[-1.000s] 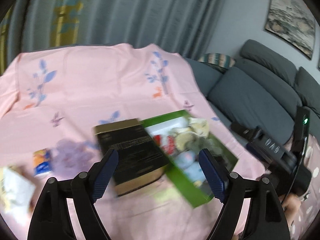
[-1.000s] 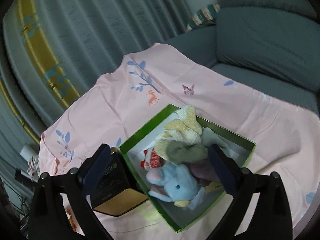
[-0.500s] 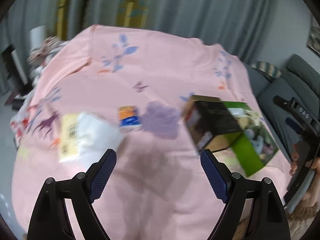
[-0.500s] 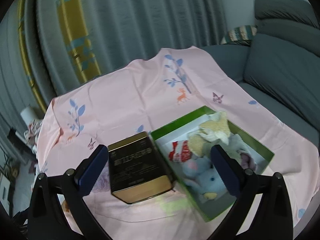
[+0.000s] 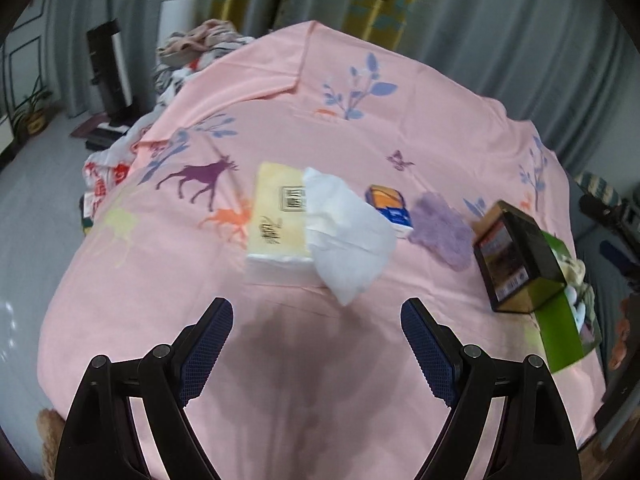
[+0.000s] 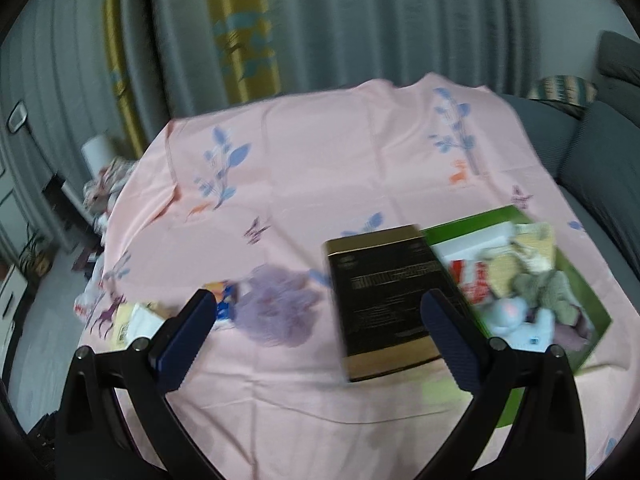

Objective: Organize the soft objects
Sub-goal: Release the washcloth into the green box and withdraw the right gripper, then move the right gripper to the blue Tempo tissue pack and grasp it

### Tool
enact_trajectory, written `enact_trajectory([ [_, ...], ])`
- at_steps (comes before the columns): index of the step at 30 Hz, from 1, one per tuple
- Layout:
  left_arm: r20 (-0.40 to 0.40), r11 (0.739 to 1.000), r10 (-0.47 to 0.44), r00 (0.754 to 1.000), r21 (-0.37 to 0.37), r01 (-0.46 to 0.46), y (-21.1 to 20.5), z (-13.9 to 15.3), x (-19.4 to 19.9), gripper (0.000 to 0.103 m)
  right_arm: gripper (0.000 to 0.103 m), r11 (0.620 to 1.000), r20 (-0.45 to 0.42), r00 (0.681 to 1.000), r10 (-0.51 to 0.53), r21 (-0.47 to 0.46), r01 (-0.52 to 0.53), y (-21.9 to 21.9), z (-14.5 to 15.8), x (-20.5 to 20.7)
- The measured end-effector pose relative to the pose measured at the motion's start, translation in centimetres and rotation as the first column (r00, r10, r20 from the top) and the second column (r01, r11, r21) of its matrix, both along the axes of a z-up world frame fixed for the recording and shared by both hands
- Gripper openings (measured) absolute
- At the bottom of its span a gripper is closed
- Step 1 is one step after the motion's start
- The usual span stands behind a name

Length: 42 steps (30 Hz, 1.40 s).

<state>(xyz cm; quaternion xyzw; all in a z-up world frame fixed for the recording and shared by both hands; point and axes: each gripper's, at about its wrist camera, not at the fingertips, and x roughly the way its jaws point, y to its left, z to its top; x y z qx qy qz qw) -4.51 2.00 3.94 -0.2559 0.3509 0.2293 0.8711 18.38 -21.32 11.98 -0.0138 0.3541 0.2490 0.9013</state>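
Note:
A yellow tissue pack (image 5: 276,216) with a white tissue (image 5: 346,236) sticking out lies on the pink cloth, just ahead of my open, empty left gripper (image 5: 316,320). To its right lie a small orange and blue packet (image 5: 390,210) and a purple fluffy thing (image 5: 442,232). A green box (image 6: 600,312) at the right holds several soft toys (image 6: 532,292). My right gripper (image 6: 316,312) is open and empty, above the cloth between the purple fluffy thing (image 6: 276,308) and the black and gold box (image 6: 384,292).
The black and gold box (image 5: 516,256) stands against the green box (image 5: 564,332). A pile of clothes (image 5: 192,48) and a dark stand (image 5: 110,68) sit beyond the table's far left edge. A grey sofa (image 6: 600,148) lies to the right, curtains behind.
Both grippers have swung left across the table. The left view went from the boxes to the tissue pack; the right view went from the green box to the black box and purple thing.

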Motion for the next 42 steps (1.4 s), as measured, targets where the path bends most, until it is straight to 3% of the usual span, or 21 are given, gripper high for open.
enact_trajectory([
  [6,-0.006,0.999,0.031,0.999,-0.012,-0.031,0.9,-0.2,-0.5,0.086,0.093,0.989,-0.15,0.977,0.149,0.006,-0.15,8.2,-3.1,1.1],
  [11,-0.012,0.999,0.036,0.999,-0.01,-0.036,1.4,-0.3,-0.6,0.086,0.071,0.974,-0.308,0.926,0.217,0.004,-0.227,14.8,-7.5,3.1],
  [19,-0.003,0.998,0.057,0.998,-0.018,-0.057,2.2,-0.3,-0.8,0.086,0.072,0.962,-0.405,0.891,0.204,-0.086,-0.259,20.1,-13.1,5.0],
  [22,-0.009,0.998,0.058,0.998,-0.016,-0.058,2.2,-0.4,-0.7,0.086,0.07,0.959,-0.429,0.885,0.182,-0.12,-0.255,20.3,-14.6,5.4],
  [26,-0.015,0.998,0.061,0.998,-0.02,-0.062,2.2,-0.5,-0.6,0.086,0.05,0.958,-0.395,0.902,0.176,-0.144,-0.25,20.0,-15.0,5.6],
  [33,-0.021,0.998,0.056,0.998,-0.014,-0.056,2.0,-0.6,-0.4,0.086,0.05,0.96,-0.395,0.892,0.219,-0.077,-0.269,16.4,-11.8,4.7],
  [37,-0.03,0.999,0.039,0.999,-0.028,-0.039,1.6,-1.0,-0.1,0.086,0.05,0.95,-0.387,0.881,0.274,-0.033,-0.31,12.5,-9.0,1.9],
  [42,-0.018,0.998,0.003,1.0,-0.064,-0.004,0.8,-1.5,0.4,0.086,0.05,0.94,-0.419,0.858,0.297,-0.029,-0.34,8.1,-9.0,-2.6],
])
